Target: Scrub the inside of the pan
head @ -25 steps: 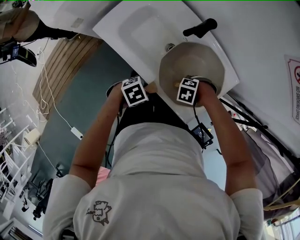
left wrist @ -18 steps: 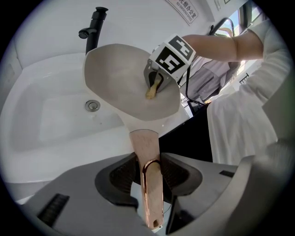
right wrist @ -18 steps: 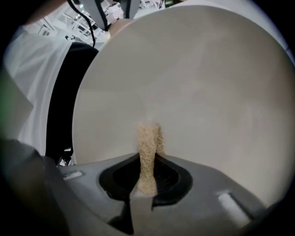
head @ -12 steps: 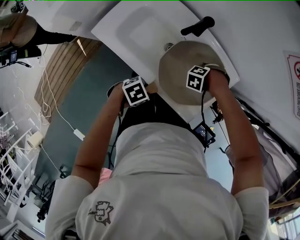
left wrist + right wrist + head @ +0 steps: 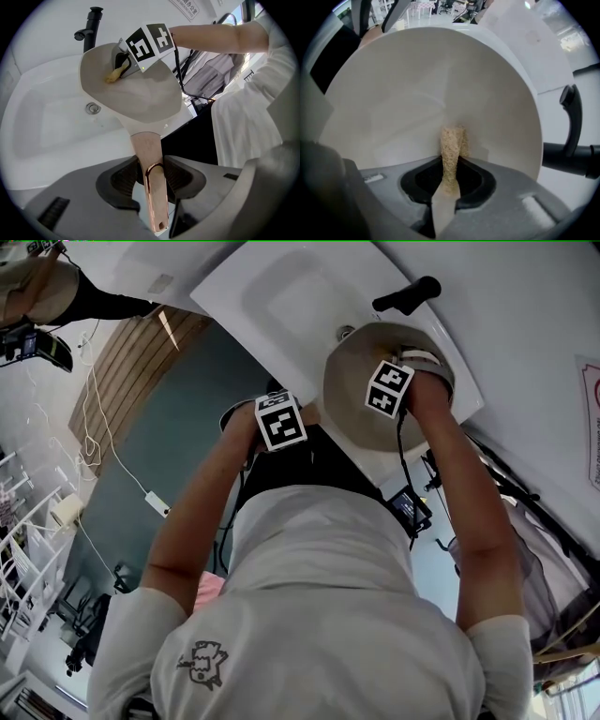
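Note:
A beige pan is held tilted over the white sink. My left gripper is shut on its rose-gold handle. In the left gripper view the pan's pale inside faces the camera. My right gripper is shut on a tan scrub sponge, which presses against the inside of the pan. From the left gripper view the right gripper reaches into the pan's far upper part with the yellow sponge at its tip.
A black faucet stands at the back of the sink, close to the pan's far rim. The drain lies below the pan. The person's body and arms fill the lower head view. Cables and a wooden panel lie on the floor at left.
My right gripper has slid with the sponge from the pan's near side towards its far side, nearer the faucet. The left gripper has kept its hold on the handle and barely shifted.

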A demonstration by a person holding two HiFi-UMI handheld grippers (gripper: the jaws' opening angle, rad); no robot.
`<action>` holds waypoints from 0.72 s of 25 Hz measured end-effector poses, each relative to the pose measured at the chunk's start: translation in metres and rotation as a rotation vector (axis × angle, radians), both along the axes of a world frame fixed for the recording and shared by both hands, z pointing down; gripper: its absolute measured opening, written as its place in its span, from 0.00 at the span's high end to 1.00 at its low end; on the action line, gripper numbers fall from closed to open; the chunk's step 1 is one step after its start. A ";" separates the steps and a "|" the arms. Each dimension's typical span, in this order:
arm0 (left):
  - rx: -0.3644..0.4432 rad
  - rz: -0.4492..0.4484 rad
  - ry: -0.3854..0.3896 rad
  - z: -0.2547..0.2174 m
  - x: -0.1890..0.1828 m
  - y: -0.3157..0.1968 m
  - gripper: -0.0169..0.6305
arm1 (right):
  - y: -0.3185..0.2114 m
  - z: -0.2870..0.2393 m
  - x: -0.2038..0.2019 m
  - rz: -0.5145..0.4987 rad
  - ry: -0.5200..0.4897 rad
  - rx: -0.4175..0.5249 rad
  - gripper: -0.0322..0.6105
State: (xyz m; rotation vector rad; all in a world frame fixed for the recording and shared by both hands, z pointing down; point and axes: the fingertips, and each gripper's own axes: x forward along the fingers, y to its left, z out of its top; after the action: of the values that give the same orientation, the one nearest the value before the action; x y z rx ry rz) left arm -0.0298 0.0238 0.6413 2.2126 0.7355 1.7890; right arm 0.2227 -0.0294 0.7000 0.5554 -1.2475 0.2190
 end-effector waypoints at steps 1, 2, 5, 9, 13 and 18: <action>-0.001 0.001 0.001 0.000 0.000 0.001 0.71 | 0.001 0.000 0.000 -0.005 0.011 -0.001 0.84; -0.002 0.003 0.002 0.000 0.001 0.001 0.71 | 0.001 0.000 0.001 -0.013 0.025 -0.005 0.84; -0.004 0.006 0.001 0.000 0.001 0.002 0.71 | 0.000 0.000 -0.001 -0.040 0.058 -0.010 0.84; 0.004 0.010 0.002 0.001 0.002 0.004 0.71 | -0.006 0.001 -0.026 -0.042 -0.015 0.007 0.84; 0.005 0.011 -0.001 0.001 0.003 0.005 0.71 | -0.012 0.005 -0.054 -0.080 -0.081 -0.017 0.84; 0.012 0.007 -0.003 0.001 0.002 0.003 0.71 | 0.012 0.010 -0.119 -0.226 -0.220 -0.090 0.83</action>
State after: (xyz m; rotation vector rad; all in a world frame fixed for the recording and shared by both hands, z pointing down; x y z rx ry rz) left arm -0.0275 0.0265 0.6426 2.2169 0.7340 1.8048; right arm 0.1037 -0.0178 0.7105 0.3148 -1.4943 0.1481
